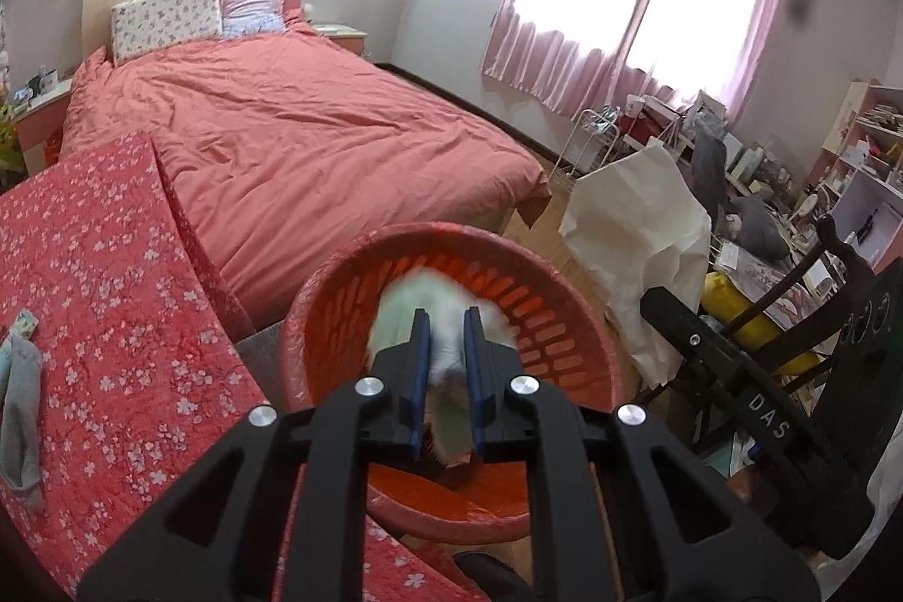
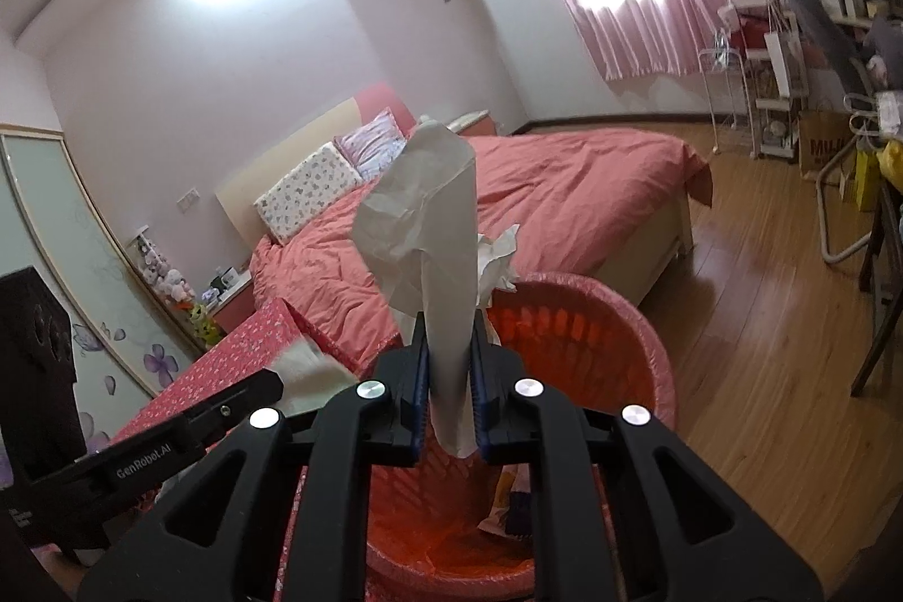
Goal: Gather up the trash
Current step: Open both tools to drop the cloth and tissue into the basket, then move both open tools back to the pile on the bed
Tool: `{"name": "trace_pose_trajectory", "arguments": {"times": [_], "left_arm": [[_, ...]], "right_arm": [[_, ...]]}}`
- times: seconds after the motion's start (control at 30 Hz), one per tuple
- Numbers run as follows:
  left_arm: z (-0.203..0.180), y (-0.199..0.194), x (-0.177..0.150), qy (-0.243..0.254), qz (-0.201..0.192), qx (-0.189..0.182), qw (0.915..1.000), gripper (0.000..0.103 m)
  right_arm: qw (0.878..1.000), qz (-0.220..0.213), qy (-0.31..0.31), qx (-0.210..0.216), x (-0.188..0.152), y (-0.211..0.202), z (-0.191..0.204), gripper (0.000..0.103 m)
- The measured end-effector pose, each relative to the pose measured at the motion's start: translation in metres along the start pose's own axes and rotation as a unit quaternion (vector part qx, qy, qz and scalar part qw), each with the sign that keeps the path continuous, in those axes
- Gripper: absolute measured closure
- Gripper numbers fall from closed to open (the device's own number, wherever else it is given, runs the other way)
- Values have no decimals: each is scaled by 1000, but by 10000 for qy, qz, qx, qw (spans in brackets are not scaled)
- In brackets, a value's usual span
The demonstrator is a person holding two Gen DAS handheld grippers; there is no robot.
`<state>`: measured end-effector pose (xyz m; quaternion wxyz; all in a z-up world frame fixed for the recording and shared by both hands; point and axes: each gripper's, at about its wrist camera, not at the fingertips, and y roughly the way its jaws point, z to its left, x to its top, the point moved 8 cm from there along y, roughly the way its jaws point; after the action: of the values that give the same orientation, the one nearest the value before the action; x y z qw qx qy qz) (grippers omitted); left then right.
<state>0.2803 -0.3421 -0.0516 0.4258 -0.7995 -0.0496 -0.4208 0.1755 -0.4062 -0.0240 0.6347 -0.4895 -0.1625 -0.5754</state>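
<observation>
A red slotted plastic basket (image 1: 564,320) stands on the floor below both grippers; it also shows in the right wrist view (image 2: 621,348). My left gripper (image 1: 447,320) hangs over the basket. A blurred white tissue (image 1: 406,314) lies between and beyond its fingers, so I cannot tell whether it is gripped or loose. My right gripper (image 2: 448,320) is shut on a crumpled white paper (image 2: 429,207) that stands up above the basket's rim. Some wrappers (image 2: 508,506) lie at the basket's bottom. The left gripper's body (image 2: 169,438) shows at the lower left with the tissue (image 2: 307,368).
A table with a red flowered cloth (image 1: 101,297) is at the left, with a grey sock (image 1: 22,399) on it. A bed with a pink cover (image 1: 293,139) lies behind. A dark chair (image 1: 790,308), a white sheet (image 1: 632,229) and cluttered shelves stand at the right. Wooden floor (image 2: 762,320).
</observation>
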Motion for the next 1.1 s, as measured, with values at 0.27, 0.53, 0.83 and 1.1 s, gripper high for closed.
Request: {"name": "trace_pose_trajectory", "arguments": {"times": [0.27,0.53,0.83,1.1], "left_arm": [[25,-2,-7,-163,56,230,9996,66],[60,-37,-16,-72,-141,781,9968,44],[119,-97,-32,-144,-410,1537,9872,29],[192,-160,-56,-569,-603,2194,9721,27]], "right_arm": [[9999,157,22,-46,-6,-2,-2,54],[9995,100,-229,-215,-5,-5,9,50],[9975,249,-643,-159,-16,-4,43,50],[9921,494,-1141,182,-43,1,101,50]]}}
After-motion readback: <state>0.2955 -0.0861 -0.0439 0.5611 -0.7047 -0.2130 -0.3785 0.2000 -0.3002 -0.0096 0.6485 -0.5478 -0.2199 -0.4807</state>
